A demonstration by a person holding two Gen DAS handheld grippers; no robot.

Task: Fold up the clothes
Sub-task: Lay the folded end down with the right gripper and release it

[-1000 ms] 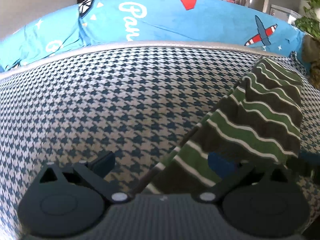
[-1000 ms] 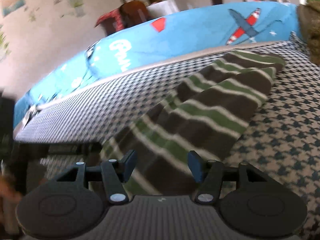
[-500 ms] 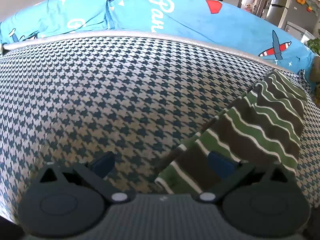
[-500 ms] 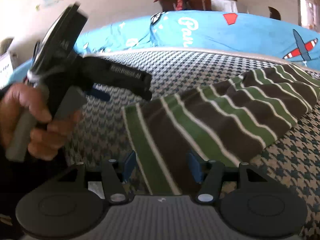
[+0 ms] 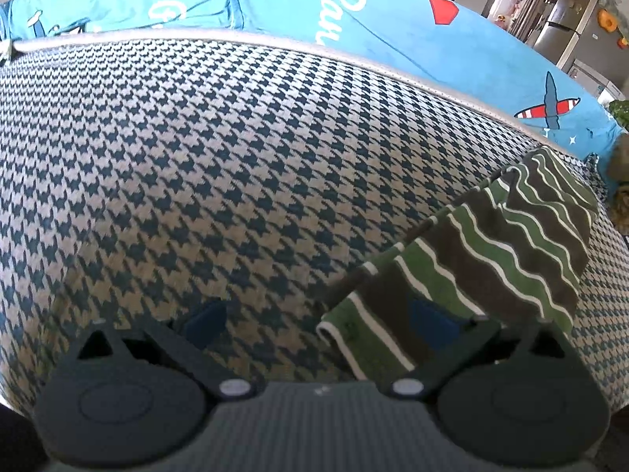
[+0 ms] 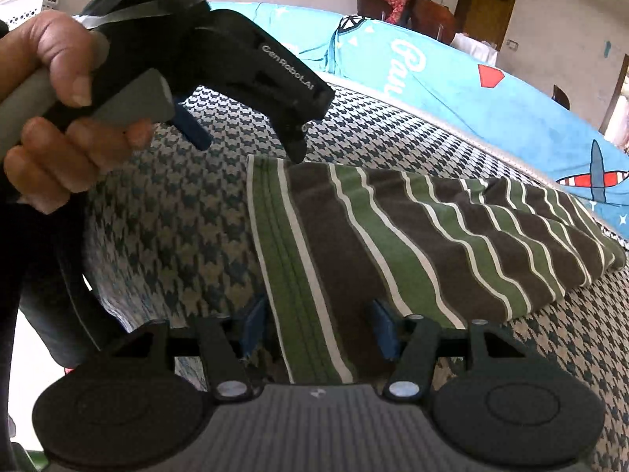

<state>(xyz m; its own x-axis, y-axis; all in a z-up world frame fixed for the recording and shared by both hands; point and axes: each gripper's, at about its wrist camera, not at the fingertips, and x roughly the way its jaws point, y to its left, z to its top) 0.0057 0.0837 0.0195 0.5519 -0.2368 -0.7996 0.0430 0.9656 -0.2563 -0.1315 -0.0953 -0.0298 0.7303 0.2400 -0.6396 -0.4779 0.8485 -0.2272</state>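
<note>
A green, brown and white striped garment (image 6: 412,236) lies folded into a long strip on the houndstooth cushion (image 5: 236,157). In the left wrist view the garment (image 5: 491,259) runs from lower middle to the right. My left gripper (image 5: 316,318) is open, its right finger over the garment's near corner. In the right wrist view a hand (image 6: 59,90) holds the left gripper (image 6: 247,143) just above the hem's far corner. My right gripper (image 6: 318,324) is open, with the hem end lying between its fingers.
A blue cover (image 5: 393,27) printed with planes and letters runs along the back of the cushion; it also shows as the cover (image 6: 452,74) in the right wrist view. Bare houndstooth cushion stretches left of the garment. Furniture and a door stand far behind.
The right gripper has swung round to the garment's hem end. The left gripper and the hand holding it have come into its view, now close above the hem corner.
</note>
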